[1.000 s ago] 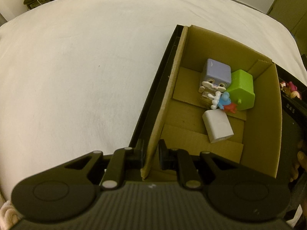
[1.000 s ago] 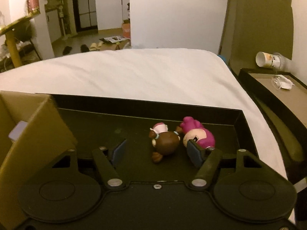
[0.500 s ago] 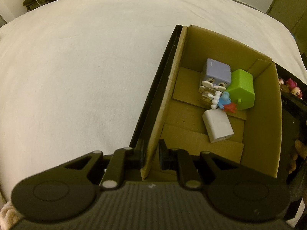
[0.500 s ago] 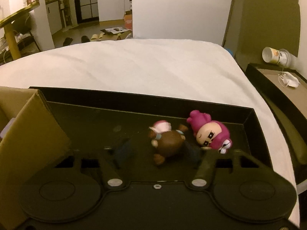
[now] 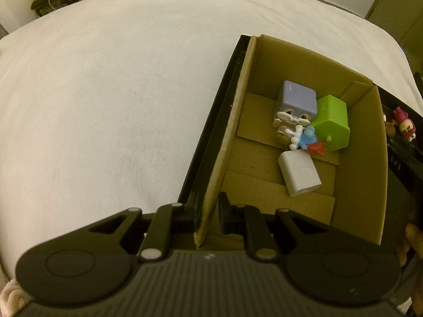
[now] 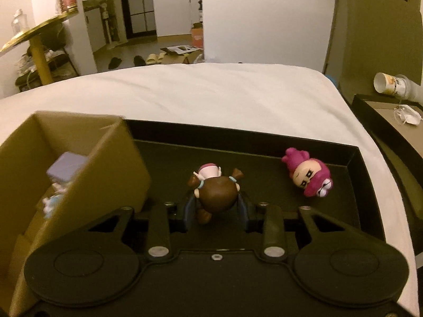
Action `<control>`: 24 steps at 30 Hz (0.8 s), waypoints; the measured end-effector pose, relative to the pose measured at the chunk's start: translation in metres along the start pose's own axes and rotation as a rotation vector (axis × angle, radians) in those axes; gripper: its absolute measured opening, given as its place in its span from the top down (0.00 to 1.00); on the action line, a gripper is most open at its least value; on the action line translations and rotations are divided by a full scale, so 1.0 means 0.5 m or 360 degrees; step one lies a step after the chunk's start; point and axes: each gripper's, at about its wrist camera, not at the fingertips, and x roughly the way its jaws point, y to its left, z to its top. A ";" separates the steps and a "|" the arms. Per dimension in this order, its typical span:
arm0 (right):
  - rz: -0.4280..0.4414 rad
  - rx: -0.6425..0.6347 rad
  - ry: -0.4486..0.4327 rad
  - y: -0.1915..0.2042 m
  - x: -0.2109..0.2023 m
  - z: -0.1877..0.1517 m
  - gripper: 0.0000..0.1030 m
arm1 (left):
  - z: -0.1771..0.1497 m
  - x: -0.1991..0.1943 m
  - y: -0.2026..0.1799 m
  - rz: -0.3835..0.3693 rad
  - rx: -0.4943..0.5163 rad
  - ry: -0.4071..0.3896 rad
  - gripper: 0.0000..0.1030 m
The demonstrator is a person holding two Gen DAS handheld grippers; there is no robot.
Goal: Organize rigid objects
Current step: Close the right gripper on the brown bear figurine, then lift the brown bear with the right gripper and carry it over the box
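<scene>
The right hand-held gripper (image 6: pixel 215 212) has just clamped a glossy brown-headed figurine (image 6: pixel 215 192) with teal-banded pigtails.

The cardboard box (image 6: pixel 87 185) wall hides most of the purple cube figure (image 6: pixel 67 170) in the right wrist view. The pink-haired figure (image 5: pixel 405 126) sits small at the left wrist view's edge. The cardboard box's rim is blurred.
</scene>
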 end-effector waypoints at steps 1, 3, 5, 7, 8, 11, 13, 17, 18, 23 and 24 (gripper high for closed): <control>0.0003 -0.0005 -0.0010 0.001 -0.007 0.001 0.68 | -0.001 -0.001 -0.002 0.0007 0.0011 -0.0004 0.87; 0.0021 -0.0014 -0.0024 0.009 -0.022 0.002 0.68 | -0.002 0.000 -0.002 0.0007 0.0009 -0.0005 0.87; 0.0036 -0.0024 -0.0052 0.013 -0.038 0.007 0.68 | -0.003 0.000 -0.002 0.0007 0.0013 -0.0007 0.87; 0.0062 -0.0016 -0.0065 0.015 -0.049 0.012 0.68 | -0.003 0.000 -0.002 0.0009 0.0018 -0.0010 0.87; 0.0075 -0.0007 -0.0070 0.014 -0.052 0.017 0.68 | -0.003 0.000 -0.002 0.0011 0.0021 -0.0013 0.87; 0.0093 -0.0031 -0.0114 0.016 -0.070 0.031 0.68 | -0.003 0.000 -0.003 0.0010 0.0021 -0.0014 0.87; 0.0109 -0.0047 -0.0148 0.021 -0.086 0.041 0.68 | -0.003 0.000 -0.002 0.0010 0.0019 -0.0013 0.87; 0.0136 -0.0085 -0.0213 0.029 -0.114 0.060 0.68 | -0.004 0.000 -0.002 0.0010 0.0016 -0.0011 0.87; 0.0145 -0.0095 -0.0230 0.031 -0.121 0.064 0.68 | -0.004 -0.001 -0.003 0.0010 0.0017 -0.0012 0.87; 0.0203 -0.0142 -0.0286 0.047 -0.149 0.074 0.68 | -0.003 -0.001 -0.001 0.0011 0.0015 -0.0012 0.87; 0.0218 -0.0151 -0.0293 0.052 -0.153 0.075 0.68 | -0.003 -0.001 -0.001 0.0011 0.0016 -0.0012 0.87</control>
